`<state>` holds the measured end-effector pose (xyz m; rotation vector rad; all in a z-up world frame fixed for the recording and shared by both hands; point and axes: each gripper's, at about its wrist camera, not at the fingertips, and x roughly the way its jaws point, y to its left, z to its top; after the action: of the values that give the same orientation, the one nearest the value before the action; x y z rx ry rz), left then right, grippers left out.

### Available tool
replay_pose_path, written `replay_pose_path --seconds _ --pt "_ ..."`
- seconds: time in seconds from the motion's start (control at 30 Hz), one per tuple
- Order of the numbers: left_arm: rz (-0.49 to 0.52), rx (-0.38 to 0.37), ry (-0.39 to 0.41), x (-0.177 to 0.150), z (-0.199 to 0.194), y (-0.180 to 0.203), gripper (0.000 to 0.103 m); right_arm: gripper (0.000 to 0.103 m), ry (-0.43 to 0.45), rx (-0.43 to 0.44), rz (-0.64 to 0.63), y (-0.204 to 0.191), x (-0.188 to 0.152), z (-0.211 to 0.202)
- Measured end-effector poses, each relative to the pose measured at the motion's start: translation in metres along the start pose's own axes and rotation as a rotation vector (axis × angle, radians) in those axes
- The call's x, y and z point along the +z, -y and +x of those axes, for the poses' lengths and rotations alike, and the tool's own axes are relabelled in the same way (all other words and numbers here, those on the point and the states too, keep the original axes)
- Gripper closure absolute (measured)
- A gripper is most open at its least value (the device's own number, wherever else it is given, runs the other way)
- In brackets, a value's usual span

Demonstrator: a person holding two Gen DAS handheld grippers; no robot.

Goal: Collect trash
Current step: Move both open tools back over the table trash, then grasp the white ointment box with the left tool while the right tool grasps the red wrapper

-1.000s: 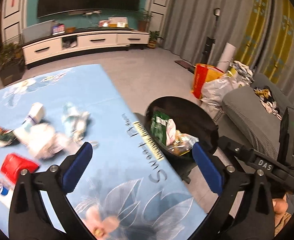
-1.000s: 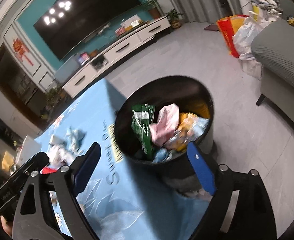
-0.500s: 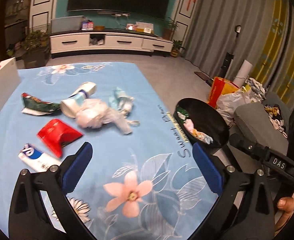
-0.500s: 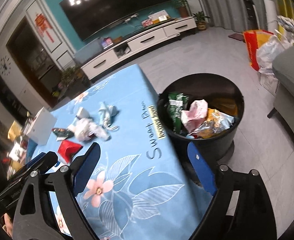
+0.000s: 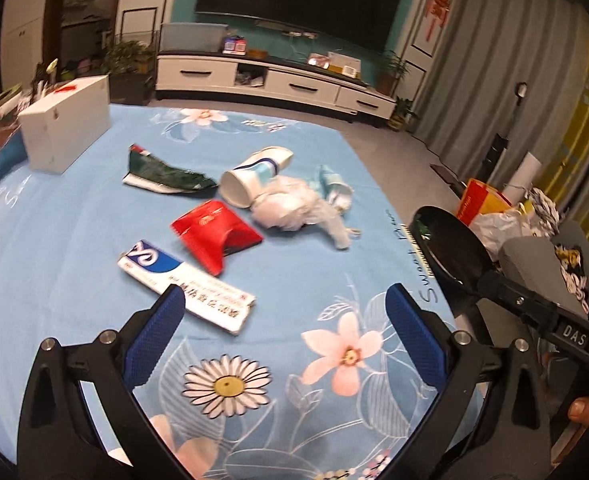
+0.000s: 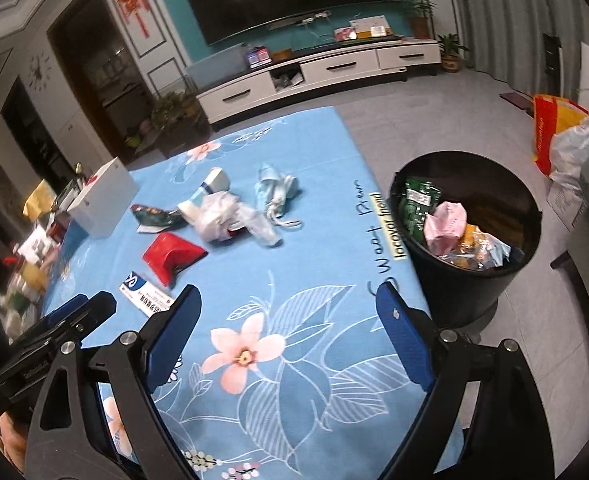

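trash [image 5: 214, 236] six pieces, bin [image 6: 470, 280] one, claws [image 5: 284, 308] two

- Left gripper [image 5: 284, 300]: black angular frame, two fingers [image 5: 156, 336] faced with blue ribbed pads, silver screws behind each pad.
- Right gripper [image 6: 288, 312]: same black frame, blue pads, silver screws at the finger bases.
- White "DAS" lettering on the right gripper's black body.

Blue floral tablecloth [image 5: 74, 248] w/ scattered wrappers [image 5: 214, 232], white box [image 5: 64, 132].
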<state>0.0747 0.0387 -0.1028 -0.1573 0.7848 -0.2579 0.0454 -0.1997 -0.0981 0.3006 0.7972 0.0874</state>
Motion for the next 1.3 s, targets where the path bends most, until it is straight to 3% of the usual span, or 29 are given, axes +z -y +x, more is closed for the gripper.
replay_pose_path --seconds 0.57,0.73,0.93,1.03,1.13,1.3 --pt "-0.240 0.102 -0.069 -0.028 0.017 -0.113 0.003 0.016 -0.077 0.010 -0.178 -0.048 -0.013 0.045" --pt "-0.266 0.099 -0.116 -0.033 0.034 -0.118 0.003 0.016 -0.101 0.017 -0.210 -0.056 -0.014 0.062" --pt "-0.223 0.106 -0.157 -0.020 0.065 -0.093 0.003 0.016 -0.113 0.026 -0.171 -0.043 -0.007 0.077" --pt "-0.231 0.147 -0.181 -0.011 0.088 -0.084 0.003 0.016 -0.121 0.028 -0.159 -0.036 -0.008 0.083" --pt "-0.247 0.240 -0.203 -0.004 0.107 -0.079 0.003 0.016 -0.126 0.028 -0.151 -0.028 -0.007 0.088" --pt "-0.173 0.379 -0.216 0.001 0.124 -0.068 0.004 0.016 -0.123 0.048 -0.141 -0.021 0.000 0.097"
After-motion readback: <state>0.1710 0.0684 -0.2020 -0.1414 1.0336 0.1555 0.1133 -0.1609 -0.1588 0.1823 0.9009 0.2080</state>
